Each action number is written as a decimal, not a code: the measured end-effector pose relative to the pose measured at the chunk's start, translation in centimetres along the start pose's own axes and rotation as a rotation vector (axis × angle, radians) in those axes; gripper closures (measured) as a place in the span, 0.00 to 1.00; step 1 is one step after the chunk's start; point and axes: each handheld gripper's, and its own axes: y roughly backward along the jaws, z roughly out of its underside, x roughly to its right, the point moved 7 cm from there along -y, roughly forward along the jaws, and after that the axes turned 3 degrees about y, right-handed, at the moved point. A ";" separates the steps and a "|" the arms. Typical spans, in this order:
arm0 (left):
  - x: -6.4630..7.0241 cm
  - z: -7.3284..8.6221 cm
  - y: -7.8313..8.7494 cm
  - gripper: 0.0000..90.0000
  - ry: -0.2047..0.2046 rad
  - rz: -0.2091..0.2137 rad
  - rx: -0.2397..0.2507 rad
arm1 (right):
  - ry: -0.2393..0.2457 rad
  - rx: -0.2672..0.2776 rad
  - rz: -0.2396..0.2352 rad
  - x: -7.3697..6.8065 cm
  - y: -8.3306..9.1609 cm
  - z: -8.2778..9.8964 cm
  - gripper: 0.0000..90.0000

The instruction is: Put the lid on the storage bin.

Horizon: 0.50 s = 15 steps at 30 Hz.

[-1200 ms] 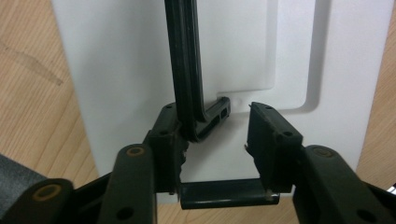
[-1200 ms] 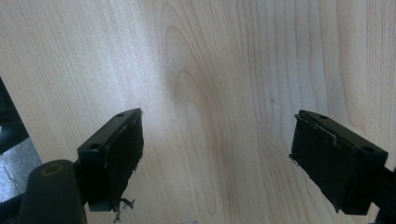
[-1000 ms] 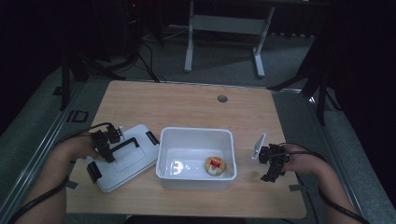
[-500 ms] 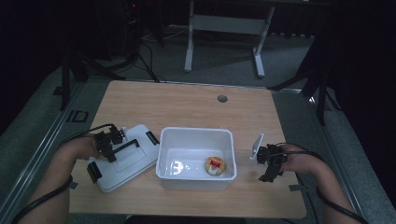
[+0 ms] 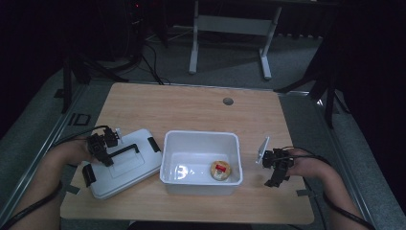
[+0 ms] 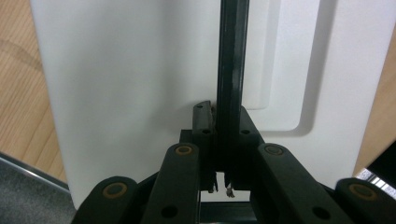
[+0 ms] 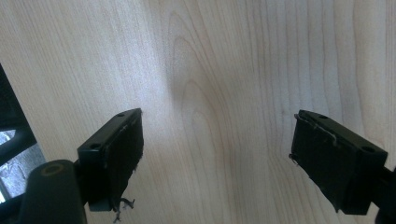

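High view: L gripper [image 5: 103,146] clamped on black handle [image 5: 125,151] of white lid [image 5: 122,165], lid lies near front-left corner of tabletop [image 5: 191,103], just beside bin [image 5: 201,140] w/ a round item [image 5: 220,170] inside.

L gripper view: jaws closed on the handle bar [image 6: 231,70], grip central. Judgement: lift straight, keep lid level, clear bin rim before setting it on.

R gripper view: R gripper [image 7: 217,156] jaws wide open over bare wood, near front-right corner, holding nothing.
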 end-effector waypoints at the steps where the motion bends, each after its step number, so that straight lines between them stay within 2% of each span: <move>1: 0.0 0.3 0.5 0.93 -0.007 -0.007 0.005 | 0.000 0.002 0.003 0.0 0.0 0.0 0.18; 8: 0.4 1.1 2.1 0.93 -0.010 -0.009 0.002 | 0.000 -0.002 0.007 0.0 0.0 0.1 0.18; 15: 1.0 2.1 4.6 0.93 -0.019 -0.026 0.022 | -0.001 0.000 0.012 0.0 0.2 0.2 0.18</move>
